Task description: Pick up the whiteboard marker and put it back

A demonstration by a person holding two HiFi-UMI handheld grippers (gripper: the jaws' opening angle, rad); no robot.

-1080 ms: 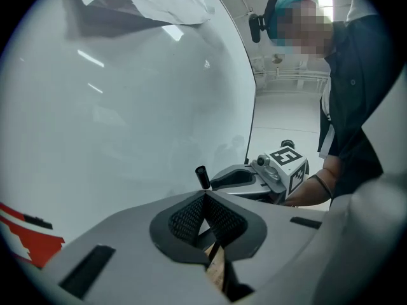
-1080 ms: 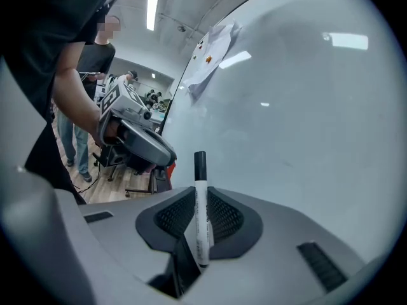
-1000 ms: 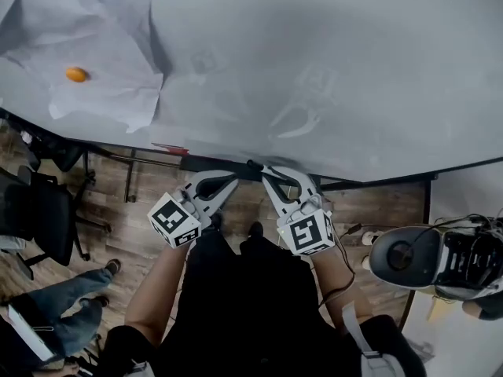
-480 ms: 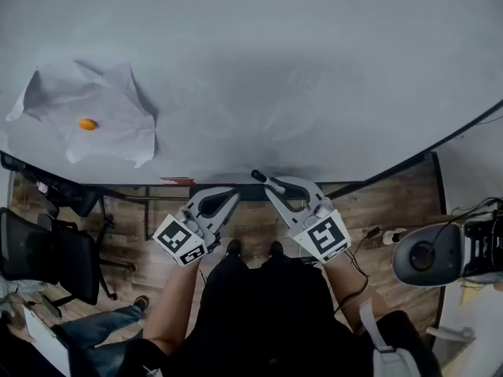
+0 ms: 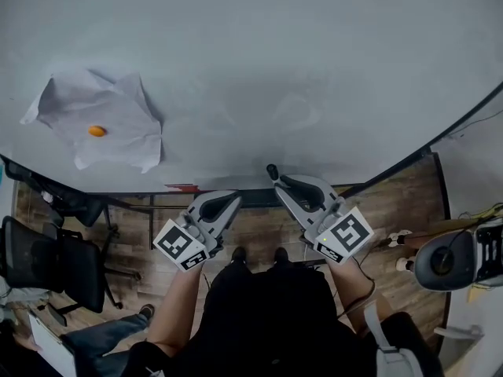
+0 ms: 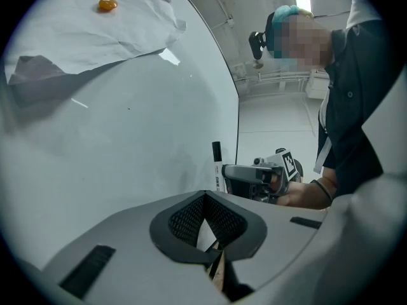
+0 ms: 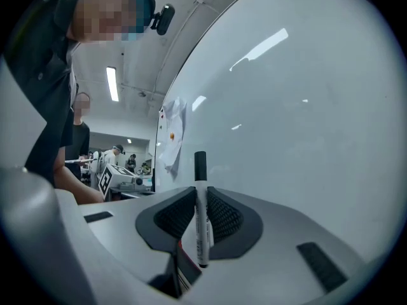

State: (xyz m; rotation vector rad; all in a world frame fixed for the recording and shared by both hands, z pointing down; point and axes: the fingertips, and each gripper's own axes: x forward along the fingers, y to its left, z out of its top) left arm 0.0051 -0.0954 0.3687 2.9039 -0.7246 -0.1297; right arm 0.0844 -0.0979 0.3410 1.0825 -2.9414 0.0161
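Note:
A white whiteboard marker [image 7: 201,208] with a black cap stands upright between the pads of my right gripper [image 7: 201,192], which is shut on it. In the head view the marker's black cap [image 5: 273,170] sticks out of the right gripper [image 5: 280,182] against the lower edge of the whiteboard [image 5: 275,69]. My left gripper [image 5: 231,199] hangs beside it to the left, shut with nothing in it. From the left gripper view [image 6: 206,199] I see the marker [image 6: 217,164] and the right gripper [image 6: 254,176] in front of the board.
A crumpled paper sheet [image 5: 102,124] is pinned to the board's left by an orange magnet [image 5: 97,131]. A dark tray rail [image 5: 251,198] with a red item [image 5: 181,187] runs under the board. An office chair [image 5: 47,261] and a seated person [image 5: 94,344] are at lower left.
Both grippers have risen toward the board's lower edge. The right one has rolled while still holding the marker, and its marker cube now sits further right.

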